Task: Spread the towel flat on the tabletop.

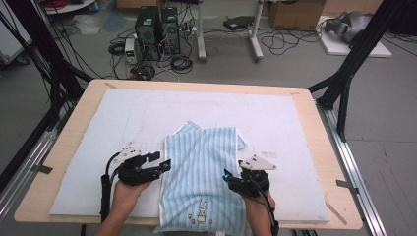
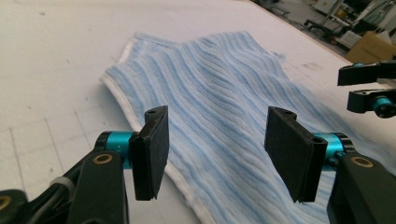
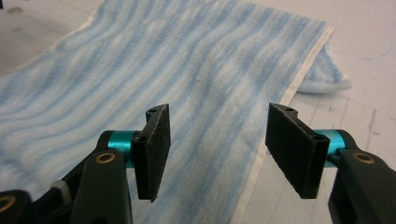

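Observation:
A blue-and-white striped towel point(image 1: 204, 172) lies folded lengthwise on the white mat, its near end with a small rabbit print point(image 1: 200, 215) hanging over the table's front edge. My left gripper point(image 1: 162, 161) hovers open at the towel's left white hem point(image 2: 140, 126), nothing between its jaws. At the towel's right hem point(image 3: 280, 107) my right gripper point(image 1: 228, 176) is open too and holds nothing. The left gripper view has the towel point(image 2: 224, 107) stretching away, with the right gripper point(image 2: 369, 88) beyond it. In the right gripper view the towel point(image 3: 187, 79) runs under the jaws.
The white mat point(image 1: 123, 123) covers a wooden table point(image 1: 314, 123). A folded-under corner of towel point(image 3: 327, 74) pokes out at the far right hem. Black frame posts point(image 1: 344, 83) stand at both sides. Computers and cables point(image 1: 157, 34) sit on the floor beyond.

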